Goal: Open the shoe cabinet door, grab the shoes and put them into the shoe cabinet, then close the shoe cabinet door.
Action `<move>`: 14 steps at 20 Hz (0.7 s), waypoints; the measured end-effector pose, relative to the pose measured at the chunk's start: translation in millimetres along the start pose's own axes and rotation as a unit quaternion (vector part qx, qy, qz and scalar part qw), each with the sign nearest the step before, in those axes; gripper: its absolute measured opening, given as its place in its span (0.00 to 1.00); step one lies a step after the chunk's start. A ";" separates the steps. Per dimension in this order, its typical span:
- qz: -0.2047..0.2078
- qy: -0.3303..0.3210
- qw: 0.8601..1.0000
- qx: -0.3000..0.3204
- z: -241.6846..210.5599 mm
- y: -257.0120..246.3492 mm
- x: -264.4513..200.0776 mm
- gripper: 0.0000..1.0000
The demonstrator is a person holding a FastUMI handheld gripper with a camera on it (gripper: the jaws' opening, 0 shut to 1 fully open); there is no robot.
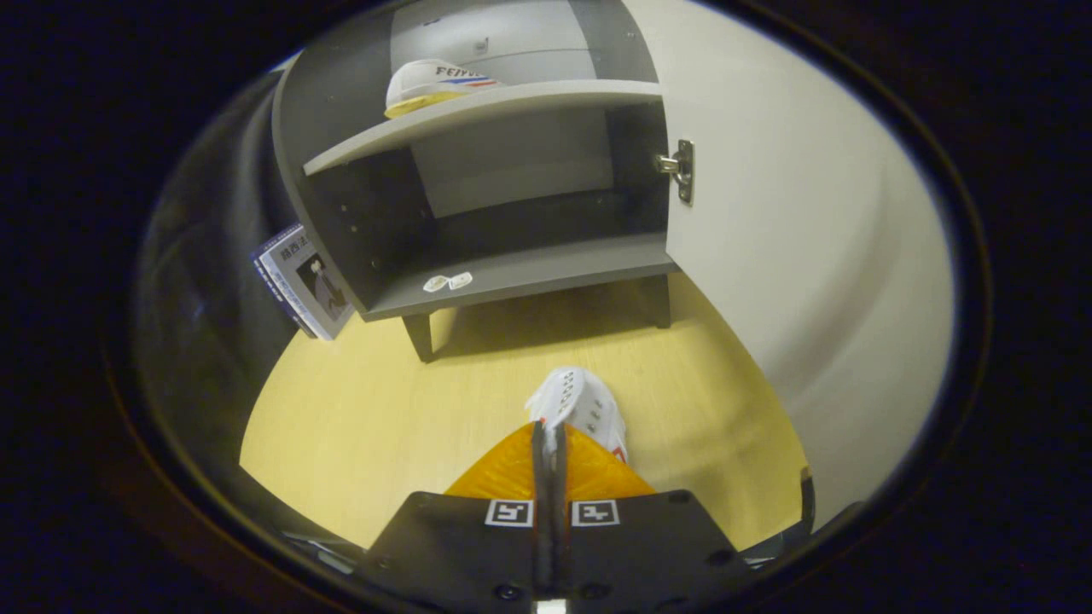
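Note:
The grey shoe cabinet [294, 136] stands ahead with its white door [793, 213] swung open to the right. One white shoe with a yellow sole [435, 85] lies on the upper shelf [478, 115]. The lower shelf [529, 273] holds only two small white tags. My gripper [550, 431] is shut on a second white shoe [580, 402]. Its fingers are pressed together on the shoe's edge. The shoe juts out just ahead of the fingertips, above the wooden floor and short of the cabinet.
A book [303, 281] leans against the cabinet's left side. A metal hinge [680, 168] sits on the door's inner edge. The cabinet stands on short legs [420, 337] over the pale wooden floor [384, 409]. The open door walls off the right side.

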State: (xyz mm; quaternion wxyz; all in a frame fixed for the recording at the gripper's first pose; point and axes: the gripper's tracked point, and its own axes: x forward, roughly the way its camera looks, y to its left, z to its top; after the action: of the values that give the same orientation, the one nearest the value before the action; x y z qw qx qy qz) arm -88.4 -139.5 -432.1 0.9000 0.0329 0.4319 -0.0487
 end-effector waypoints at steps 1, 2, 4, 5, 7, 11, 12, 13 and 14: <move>-0.002 0.010 1.000 0.000 -6.8 0.6 6.1 0.02; -0.003 0.024 1.000 0.003 -15.5 -0.2 11.8 0.02; 0.010 0.043 0.999 0.013 -30.2 6.4 19.3 0.02; 0.005 0.046 0.999 0.008 -36.5 5.4 26.4 0.02; -0.004 0.062 0.998 0.004 -52.7 2.8 32.6 0.02; 0.004 0.085 0.996 -0.005 -78.0 8.2 44.0 0.03; 0.003 0.079 0.997 -0.008 -77.3 7.3 42.3 0.03; 0.004 0.073 0.997 -0.006 -75.4 9.0 42.1 0.03; 0.006 0.066 0.998 0.000 -74.3 10.0 43.1 0.03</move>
State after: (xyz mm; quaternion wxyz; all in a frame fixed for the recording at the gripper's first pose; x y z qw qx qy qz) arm -118.0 -124.6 -512.0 0.8699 0.0387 0.4901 -0.0406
